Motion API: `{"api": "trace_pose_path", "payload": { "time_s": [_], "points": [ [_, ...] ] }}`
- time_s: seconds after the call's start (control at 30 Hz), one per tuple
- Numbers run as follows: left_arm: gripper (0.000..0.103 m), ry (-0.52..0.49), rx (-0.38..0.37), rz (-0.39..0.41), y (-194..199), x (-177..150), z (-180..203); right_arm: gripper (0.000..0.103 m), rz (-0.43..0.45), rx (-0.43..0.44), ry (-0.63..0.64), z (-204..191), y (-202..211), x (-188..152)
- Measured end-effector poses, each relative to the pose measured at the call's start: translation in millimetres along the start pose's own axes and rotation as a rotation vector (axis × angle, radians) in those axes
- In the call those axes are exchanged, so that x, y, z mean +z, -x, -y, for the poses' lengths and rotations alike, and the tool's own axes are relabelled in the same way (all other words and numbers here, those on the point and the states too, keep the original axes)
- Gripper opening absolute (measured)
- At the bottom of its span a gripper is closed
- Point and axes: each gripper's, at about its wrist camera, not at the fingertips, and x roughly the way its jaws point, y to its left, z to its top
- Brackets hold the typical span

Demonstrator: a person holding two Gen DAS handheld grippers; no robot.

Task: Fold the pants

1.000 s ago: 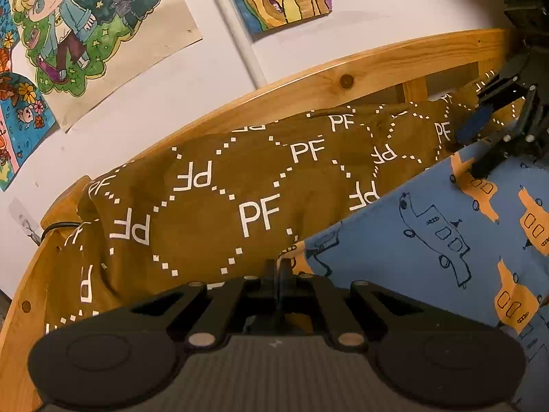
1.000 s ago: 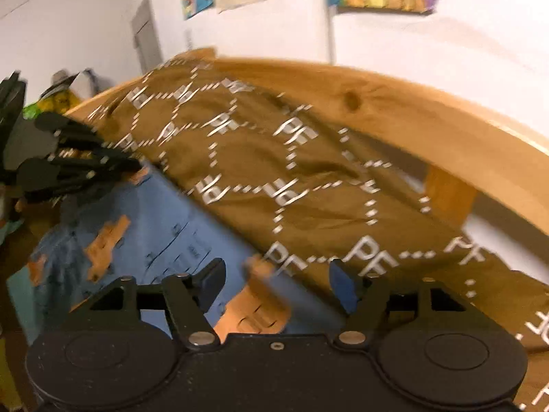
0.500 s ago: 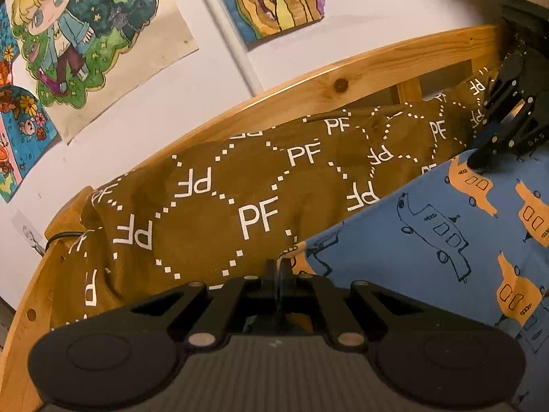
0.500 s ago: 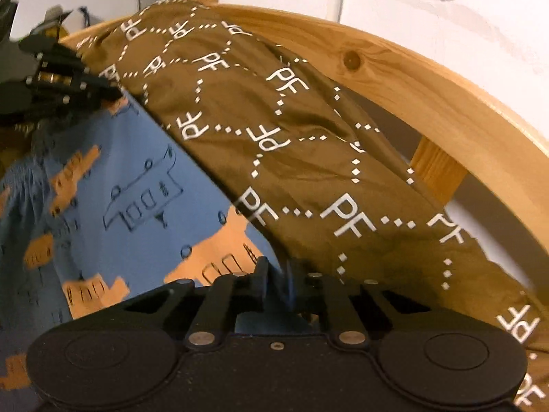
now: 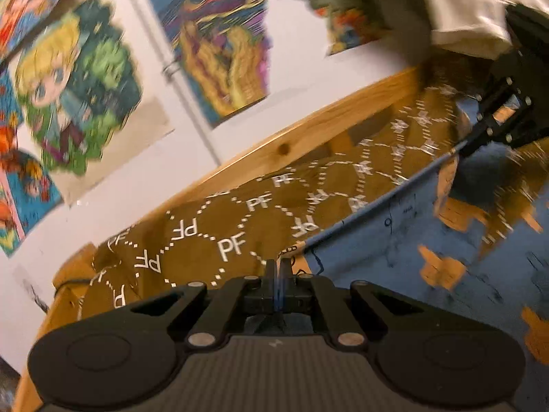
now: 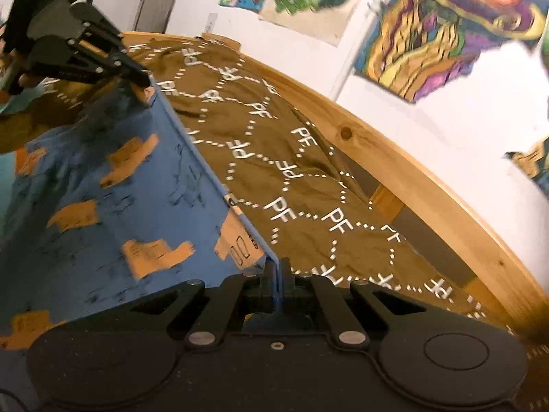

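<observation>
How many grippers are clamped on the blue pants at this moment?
2. The left gripper pinches one end of the pants along their taut top edge; the right gripper pinches the other end. Each shows at the far end in the other's view.

Wall drawings [image 5: 79,103] and pants [image 5: 480,233] motion-blurred.

Blue pants [image 6: 113,199], orange prints, edge stretched taut.

Warm dim indoor light, heavy motion blur, fisheye bending, dark vignetted corners
</observation>
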Motion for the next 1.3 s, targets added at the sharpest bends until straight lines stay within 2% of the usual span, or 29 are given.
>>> {"api": "trace_pose_path", "payload": {
  "time_s": [0.27, 0.43, 0.6, 0.8, 0.97, 1.13, 1.3],
  "points": [
    [0.001, -0.157, -0.092, -0.03, 46, -40, 55, 0.0, -0.016, -0.035, 0.166, -81, 59, -42],
    [0.001, -0.271, -0.145, -0.087, 55, -72, 86, 0.0, -0.07, -0.028, 0.251, -129, 71, -72],
    [0.001, -0.307, -0.16, -0.115, 63, -97, 97, 0.0, -0.092, -0.04, 0.323, -166, 75, -82],
    [0.0, -0.36, -0.183, -0.137, 68, -113, 103, 0.0, -0.113, -0.041, 0.348, -189, 82, -87],
    [0.0, -0.364, -0.194, -0.149, 69, -118, 104, 0.0, -0.134, -0.017, 0.362, -200, 80, -92],
    [0.0, -0.376, -0.187, -0.137, 73, -117, 105, 0.0, -0.147, -0.024, 0.355, -199, 78, -94],
    [0.0, -0.368, -0.198, -0.139, 78, -118, 102, 0.0, -0.136, 0.01, 0.351, -203, 87, -94]
  ]
}}
